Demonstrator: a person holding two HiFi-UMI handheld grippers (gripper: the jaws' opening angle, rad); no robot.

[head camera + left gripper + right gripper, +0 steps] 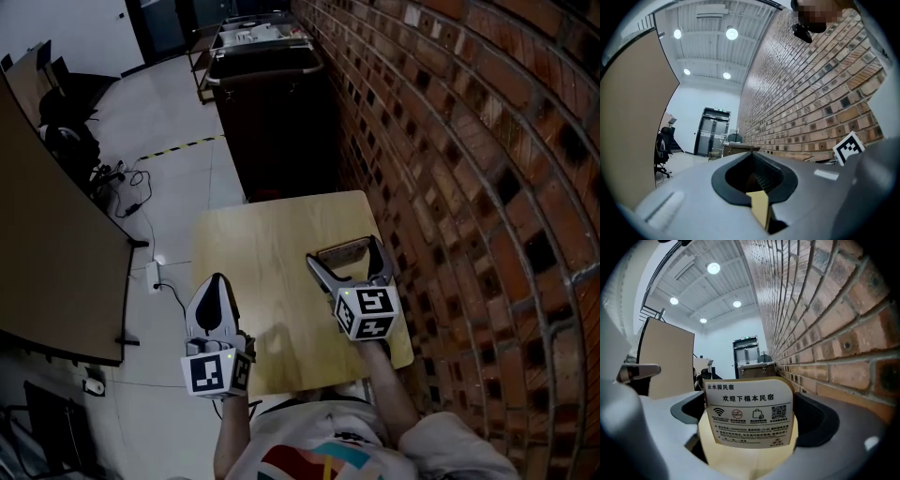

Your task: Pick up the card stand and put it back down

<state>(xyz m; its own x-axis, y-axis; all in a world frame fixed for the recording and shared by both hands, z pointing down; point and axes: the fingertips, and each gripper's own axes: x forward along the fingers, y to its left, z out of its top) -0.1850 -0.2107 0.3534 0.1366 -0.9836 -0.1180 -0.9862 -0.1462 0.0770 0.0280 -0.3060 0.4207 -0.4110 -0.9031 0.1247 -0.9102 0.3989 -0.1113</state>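
The card stand [343,250] is on the far right part of a small wooden table [253,253]. In the right gripper view it holds a white card [750,416] with black print and icons, facing the camera. My right gripper [344,252] is spread wide and closed around the stand, one jaw against each side edge of the card. I cannot tell whether the stand rests on the table or hangs just above it. My left gripper [217,283] is shut and holds nothing, at the table's left edge.
A brick wall [469,141] runs close along the table's right side. A dark cart [272,103] stands just beyond the table. A power strip with cables [153,274] lies on the floor to the left, beside a brown partition board [47,253].
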